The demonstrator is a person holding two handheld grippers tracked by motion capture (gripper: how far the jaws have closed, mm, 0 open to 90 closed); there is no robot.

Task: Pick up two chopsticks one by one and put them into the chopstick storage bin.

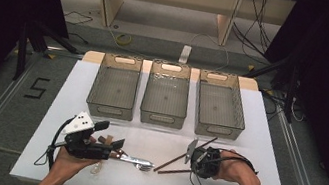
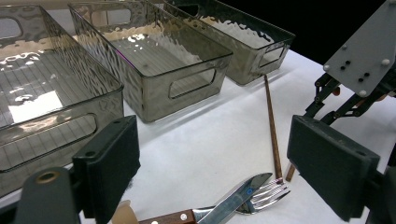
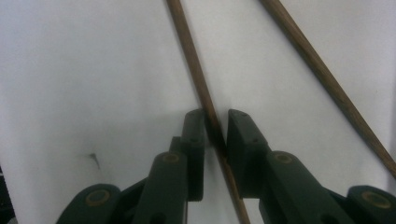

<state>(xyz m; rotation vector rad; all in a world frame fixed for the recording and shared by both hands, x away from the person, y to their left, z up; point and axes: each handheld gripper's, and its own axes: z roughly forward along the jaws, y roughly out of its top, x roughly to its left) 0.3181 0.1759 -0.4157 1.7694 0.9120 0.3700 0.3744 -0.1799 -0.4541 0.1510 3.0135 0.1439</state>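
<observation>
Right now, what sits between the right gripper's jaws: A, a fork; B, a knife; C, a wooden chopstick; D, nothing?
C: in the right gripper view, the right gripper has its jaws nearly closed around one wooden chopstick, with a second chopstick lying apart on the white table.

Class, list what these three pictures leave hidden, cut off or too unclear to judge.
- Chopstick, right gripper view: its lower end runs behind the right gripper; whether the pads press it is unclear.
- Knife, left gripper view: handle cut off by the bottom edge.
- Fork, high view: too small to detail.
</observation>
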